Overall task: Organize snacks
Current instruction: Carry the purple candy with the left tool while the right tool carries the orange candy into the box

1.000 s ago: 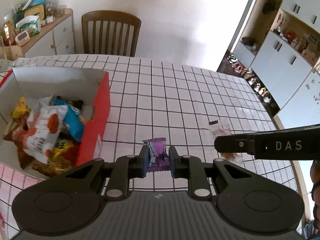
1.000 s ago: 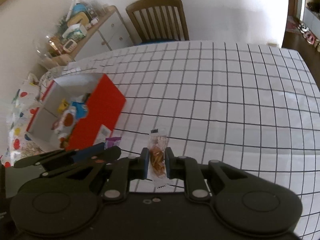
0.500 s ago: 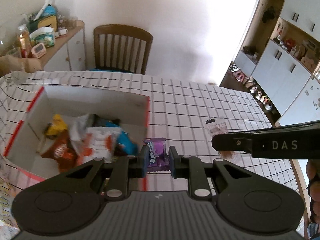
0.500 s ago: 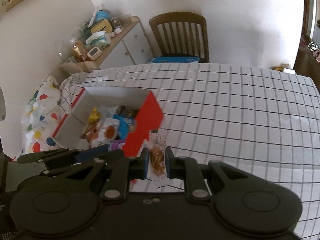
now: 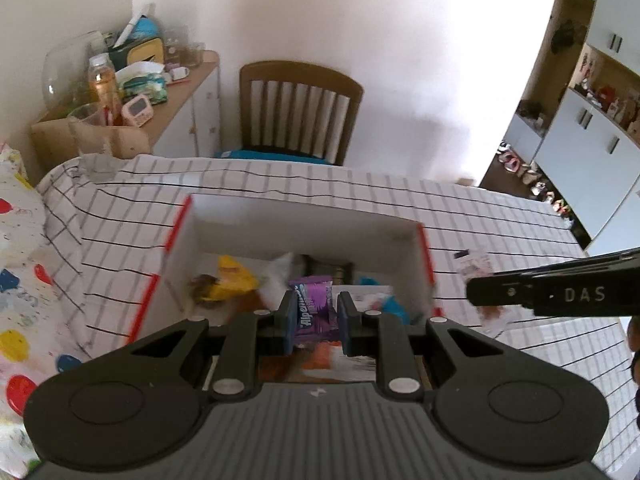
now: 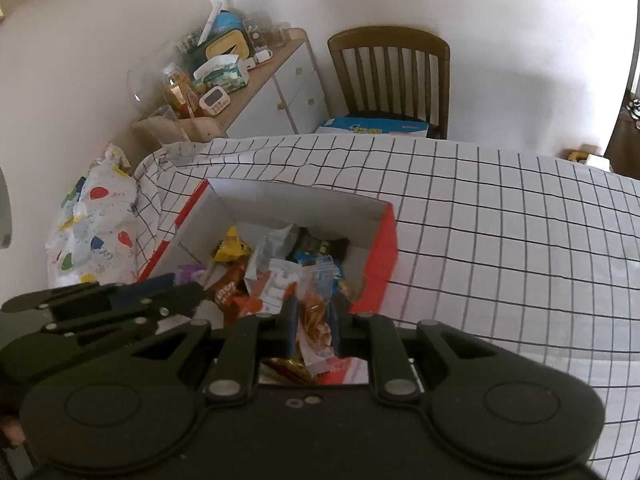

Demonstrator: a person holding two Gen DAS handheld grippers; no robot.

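Observation:
My left gripper (image 5: 314, 312) is shut on a purple candy packet (image 5: 314, 308) and holds it above the open red-and-white box (image 5: 304, 216) of snacks. My right gripper (image 6: 314, 320) is shut on a clear packet of orange-brown snack (image 6: 316, 312) and holds it above the same box (image 6: 296, 196). The box holds several wrapped snacks, among them a yellow one (image 6: 232, 246). The right gripper also shows at the right of the left wrist view (image 5: 560, 294), the left gripper at the left of the right wrist view (image 6: 120, 304).
The box stands on a table with a black-checked white cloth (image 6: 500, 216). A wooden chair (image 6: 390, 80) is at the far side, with a blue package on its seat. A cluttered sideboard (image 6: 256, 80) stands at the back left. A balloon-print cloth (image 5: 20, 280) lies at the left.
Both grippers have moved left from over the bare cloth to above the box, each keeping its packet. The box now lies straight ahead of both.

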